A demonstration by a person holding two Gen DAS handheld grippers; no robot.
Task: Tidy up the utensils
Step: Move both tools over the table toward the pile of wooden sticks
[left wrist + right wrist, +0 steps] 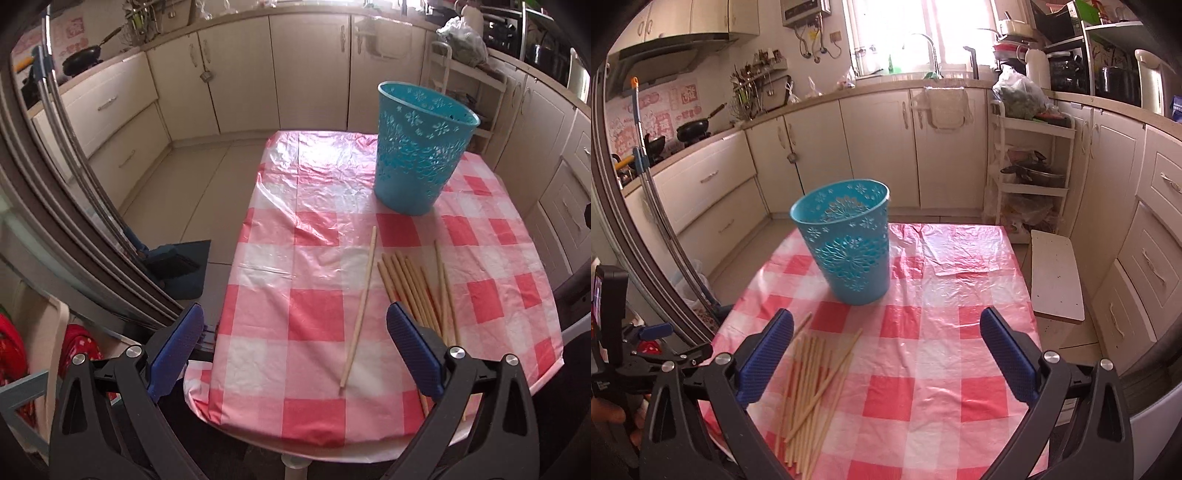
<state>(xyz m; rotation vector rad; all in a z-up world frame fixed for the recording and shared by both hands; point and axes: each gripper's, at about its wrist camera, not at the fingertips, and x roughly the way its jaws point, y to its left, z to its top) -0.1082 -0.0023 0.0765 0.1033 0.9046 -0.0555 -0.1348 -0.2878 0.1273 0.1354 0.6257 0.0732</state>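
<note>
Several wooden chopsticks (417,291) lie in a loose pile on the red-and-white checked tablecloth (314,317), with one chopstick (360,306) apart to their left. The pile also shows in the right wrist view (812,384). A teal perforated basket (421,147) stands upright beyond them; it also shows in the right wrist view (846,243). My left gripper (295,325) is open and empty, above the table's near edge, its right finger over the pile. My right gripper (886,328) is open and empty, with the pile by its left finger.
Cream kitchen cabinets (879,147) line the far wall. A white shelf trolley (1030,173) and a white board (1056,273) stand right of the table. A dustpan (181,266) and metal poles (74,184) are at the left. The left gripper's body (635,354) shows at the left.
</note>
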